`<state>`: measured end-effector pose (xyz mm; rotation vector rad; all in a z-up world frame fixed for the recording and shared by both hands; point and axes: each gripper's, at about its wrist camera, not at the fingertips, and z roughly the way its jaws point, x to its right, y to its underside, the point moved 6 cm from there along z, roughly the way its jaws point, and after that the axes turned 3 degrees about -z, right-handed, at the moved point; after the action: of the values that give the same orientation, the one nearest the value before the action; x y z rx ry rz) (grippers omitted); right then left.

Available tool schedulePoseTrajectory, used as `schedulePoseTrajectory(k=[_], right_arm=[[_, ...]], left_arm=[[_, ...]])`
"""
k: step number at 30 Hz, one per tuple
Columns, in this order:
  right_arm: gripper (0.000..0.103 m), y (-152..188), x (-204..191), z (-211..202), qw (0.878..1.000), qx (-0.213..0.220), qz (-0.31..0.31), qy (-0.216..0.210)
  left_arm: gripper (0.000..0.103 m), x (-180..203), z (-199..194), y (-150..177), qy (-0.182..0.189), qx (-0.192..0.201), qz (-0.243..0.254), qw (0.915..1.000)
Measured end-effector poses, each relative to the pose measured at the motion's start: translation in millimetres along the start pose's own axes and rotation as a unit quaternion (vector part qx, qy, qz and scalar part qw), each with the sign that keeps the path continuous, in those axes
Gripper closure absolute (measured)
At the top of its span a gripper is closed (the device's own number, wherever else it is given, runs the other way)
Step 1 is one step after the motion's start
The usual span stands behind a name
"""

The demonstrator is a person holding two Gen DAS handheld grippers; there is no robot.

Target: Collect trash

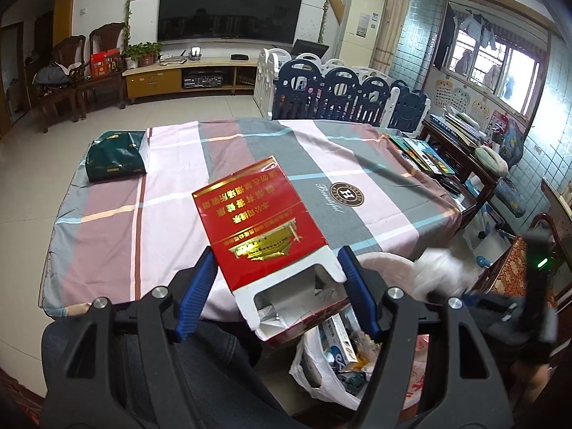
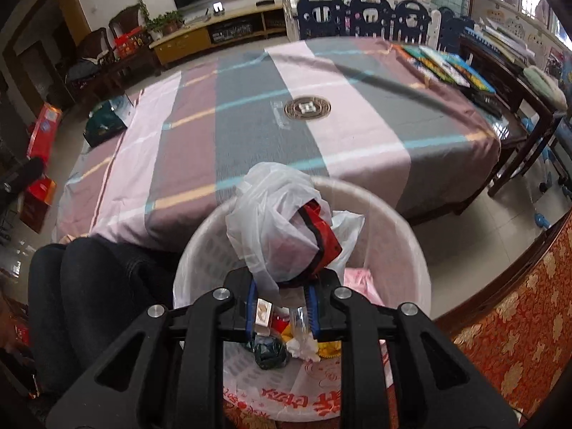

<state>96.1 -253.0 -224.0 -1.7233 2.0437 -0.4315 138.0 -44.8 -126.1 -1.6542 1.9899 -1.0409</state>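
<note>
- Your left tongs [image 1: 277, 279] were clenched on the red carton [image 1: 261, 228]; its torn white end sat between the blue pads [image 1: 200, 286], and its far end pointed out over the striped tablecloth [image 1: 357, 164].
- Below and to the right of those tongs lay an open white bag [image 1: 321, 375] holding mixed trash.
- Ahead to their far left, a dark green pack [image 1: 114, 157] rested at the cloth's edge.
- Your right tongs [image 2: 280, 296] were clenched on a crumpled clear plastic bag [image 2: 271, 211] wrapped around something red and black; they hung over the white basket [image 2: 404, 243], which lay just beneath them; trash lay inside it.
</note>
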Motion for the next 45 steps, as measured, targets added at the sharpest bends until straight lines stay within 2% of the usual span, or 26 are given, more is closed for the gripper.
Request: schedulePoseTrajectory(k=[2, 3, 5, 6, 7, 10, 12, 14, 17, 18, 19, 21, 24, 26, 27, 29, 31, 34, 38, 41, 45], right_arm=[[0.079, 14.8, 1.8, 16.0, 0.999, -0.035, 0.019, -0.014], [0.074, 20.4, 2.9, 21.0, 0.998, -0.051, 0.027, -0.023], [0.055, 26.7, 7.4, 22.7, 0.997, -0.063, 0.041, -0.016], [0.04, 27.3, 11.0, 20.0, 0.997, -0.06, 0.047, -0.013], [0.03, 27.2, 14.2, 15.7, 0.997, -0.052, 0.054, -0.012], [0.027, 18.6, 33.0, -6.6, 0.996, -0.011, 0.086, -0.019], [0.027, 10.2, 52.3, -26.1, 0.993, 0.022, 0.117, -0.016], [0.024, 2.3, 73.4, -47.4, 0.987, 0.058, 0.148, -0.012], [0.024, -5.6, 95.3, -81.1, 0.98, 0.109, 0.165, 0.018], [0.024, -7.7, 98.6, -92.2, 0.979, 0.125, 0.16, 0.031], [0.021, -9.5, 100.6, -99.8, 0.978, 0.135, 0.156, 0.039], [0.016, -11.7, 101.0, -112.3, 0.976, 0.15, 0.152, 0.043], [0.013, -14.5, 92.2, -121.5, 0.976, 0.157, 0.143, 0.044], [0.012, -13.9, 80.8, -123.0, 0.979, 0.147, 0.133, 0.052], [0.012, -13.4, 73.5, -124.4, 0.98, 0.144, 0.128, 0.053], [0.011, -14.2, 51.6, -131.2, 0.982, 0.15, 0.1, 0.049], [0.007, -14.6, 32.8, -140.3, 0.982, 0.162, 0.073, 0.058], [0.005, -15.2, 10.8, -154.1, 0.981, 0.177, 0.043, 0.064], [0.004, -13.2, -9.6, -169.1, 0.98, 0.189, 0.024, 0.062], [0.004, -12.5, -21.1, -174.5, 0.98, 0.192, 0.012, 0.055], [0.004, -12.2, -33.3, -180.9, 0.978, 0.2, -0.004, 0.055]], left_arm=[[0.034, 6.3, -4.1, 0.2, 0.005, 0.001, 0.005, 1.0], [0.034, 10.0, -5.8, 0.7, 0.008, 0.0, 0.009, 0.9999], [0.034, 17.4, -6.2, 2.4, 0.019, -0.005, 0.016, 0.9997], [0.034, 21.0, -5.0, 3.4, 0.026, -0.01, 0.017, 0.9995], [0.034, 26.1, -2.4, 6.0, 0.036, -0.018, 0.019, 0.999], [0.034, 44.3, 7.0, 16.9, 0.057, -0.044, 0.037, 0.9968], [0.034, 62.9, 15.4, 27.9, 0.091, -0.071, 0.054, 0.9919], [0.033, 83.7, 24.6, 40.0, 0.132, -0.101, 0.075, 0.9832], [0.032, 120.1, 34.9, 60.7, 0.19, -0.134, 0.131, 0.9638], [0.031, 131.4, 39.0, 68.3, 0.203, -0.147, 0.151, 0.9561], [0.028, 138.3, 41.4, 74.1, 0.206, -0.155, 0.164, 0.9522], [0.011, 144.8, 44.4, 80.2, 0.189, -0.155, 0.183, 0.9521], [0.009, 138.5, 44.3, 77.4, 0.157, -0.143, 0.183, 0.9599], [0.008, 119.2, 42.9, 69.5, 0.099, -0.129, 0.164, 0.9729], [0.008, 105.8, 41.3, 65.2, 0.059, -0.122, 0.153, 0.9788], [0.008, 79.0, 35.0, 54.9, -0.012, -0.108, 0.129, 0.9857], [0.008, 49.7, 15.1, 42.4, -0.059, -0.079, 0.093, 0.9908], [0.007, 24.4, -28.9, 22.8, -0.08, -0.028, 0.061, 0.9945], [0.003, 13.7, -90.4, 4.0, -0.092, 0.047, 0.05, 0.9934], [0.003, 12.8, -122.6, -0.7, -0.088, 0.078, 0.039, 0.9923], [0.003, 16.7, -141.9, -3.8, -0.081, 0.092, 0.03, 0.992]])
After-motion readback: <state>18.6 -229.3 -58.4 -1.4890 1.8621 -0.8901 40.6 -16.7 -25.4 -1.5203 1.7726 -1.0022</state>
